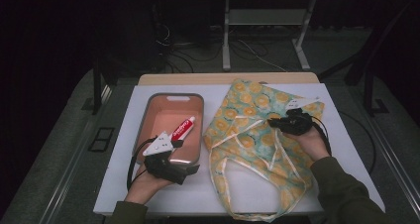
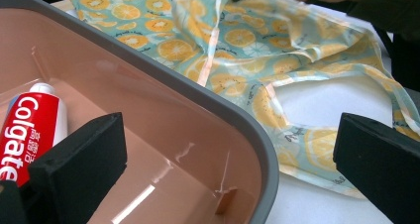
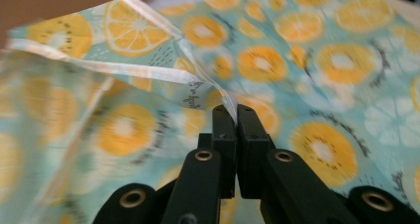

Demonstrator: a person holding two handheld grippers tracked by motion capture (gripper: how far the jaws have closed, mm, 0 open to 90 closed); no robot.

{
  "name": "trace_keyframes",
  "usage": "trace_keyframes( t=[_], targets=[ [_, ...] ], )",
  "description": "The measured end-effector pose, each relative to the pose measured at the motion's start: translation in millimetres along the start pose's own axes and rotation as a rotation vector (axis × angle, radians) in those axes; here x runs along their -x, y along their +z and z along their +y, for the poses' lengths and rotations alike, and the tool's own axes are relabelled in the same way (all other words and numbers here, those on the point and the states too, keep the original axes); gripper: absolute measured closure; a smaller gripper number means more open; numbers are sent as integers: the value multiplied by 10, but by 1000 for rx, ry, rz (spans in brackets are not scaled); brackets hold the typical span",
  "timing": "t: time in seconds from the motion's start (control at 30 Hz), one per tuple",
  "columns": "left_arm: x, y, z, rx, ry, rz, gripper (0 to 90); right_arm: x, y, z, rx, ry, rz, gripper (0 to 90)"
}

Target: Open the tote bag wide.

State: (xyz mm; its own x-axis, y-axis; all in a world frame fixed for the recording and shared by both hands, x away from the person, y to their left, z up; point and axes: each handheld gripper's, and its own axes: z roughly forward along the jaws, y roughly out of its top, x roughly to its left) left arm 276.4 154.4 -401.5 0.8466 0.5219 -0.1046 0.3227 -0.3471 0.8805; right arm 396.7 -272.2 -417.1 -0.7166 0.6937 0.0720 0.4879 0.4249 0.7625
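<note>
From above, your right claw [image 1: 275,122] sits near the middle of the orange-print tote bag [image 1: 257,135], which sprawls across the right half of the white desk [image 1: 346,149], its long handles trailing to the near edge. Bare desk lies to the right of the bag and along the front. Your left claw [image 1: 179,155] hovers over the near end of the grey-rimmed, peach-lined tub [image 1: 148,116], which holds a red toothpaste tube [image 1: 183,128]; tub and bag lie just beside each other.

Along your left claw [image 2: 228,159], the two black foam-faced jaws stand wide apart with nothing between them, one over the tub's [image 2: 208,102] smooth glossy floor, the other over the bag's looped handle [image 2: 297,135]. The toothpaste tube [image 2: 27,130] lies at the tub's left.

Along your right claw [image 3: 236,116], the jaws are pressed together, clamped on a cream-trimmed edge of the thin, glossy bag [image 3: 277,60], lifting it into a ridge; the fabric at left is blurred.
</note>
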Motion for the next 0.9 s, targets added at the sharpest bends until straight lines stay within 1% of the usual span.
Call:
trace_keyframes(
  t=[0.07,0.17,0.23,0.27,0.3,0.33,0.37,0.4,0.47,0.5,0.53,0.57,0.6,0.63,0.7,0.77,0.83,0.9],
  targets=[
    [-5,-2,-1,0,0,0,0,65,98,-59,-35,13,-20,878],
    [-8,-3,-2,4,-3,0,0,125,194,-142,-66,28,-36,877],
    [-6,-1,-2,0,1,0,0,135,229,-172,-91,25,-37,869],
    [-5,-1,-1,1,-1,0,0,135,244,-184,-97,21,-38,860],
    [-6,-1,-1,1,-2,-1,0,139,255,-194,-98,24,-30,842],
    [-7,0,-1,1,-2,-2,0,140,259,-197,-101,27,-27,814],
    [-7,0,-1,-1,0,-2,0,142,258,-196,-103,34,-24,766],
    [-6,0,-1,-2,1,-3,0,143,246,-194,-100,47,-17,697],
    [-4,0,0,-2,2,-3,0,157,194,-177,-78,81,9,573],
    [-5,1,0,-1,1,-4,0,157,150,-163,-60,106,25,506],
    [-4,0,-1,-2,0,-5,0,152,98,-144,-38,121,49,457],
    [-4,-1,-2,-1,0,-4,0,133,37,-121,-20,124,54,416],
    [-5,-3,-2,-1,0,-4,0,102,-32,-95,-8,116,46,378],
    [-5,-5,-2,-1,0,-5,0,68,-108,-70,4,107,51,364],
    [-5,-3,-1,-2,0,-4,0,-25,-268,-28,37,85,59,348],
    [-4,-2,0,-4,2,-5,0,-141,-412,-6,62,63,88,345],
    [-6,-3,0,-3,1,-3,0,-280,-512,-9,69,28,117,344],
    [-1,-5,0,-4,1,-2,0,-427,-567,-48,63,-6,141,344]
  ],
)
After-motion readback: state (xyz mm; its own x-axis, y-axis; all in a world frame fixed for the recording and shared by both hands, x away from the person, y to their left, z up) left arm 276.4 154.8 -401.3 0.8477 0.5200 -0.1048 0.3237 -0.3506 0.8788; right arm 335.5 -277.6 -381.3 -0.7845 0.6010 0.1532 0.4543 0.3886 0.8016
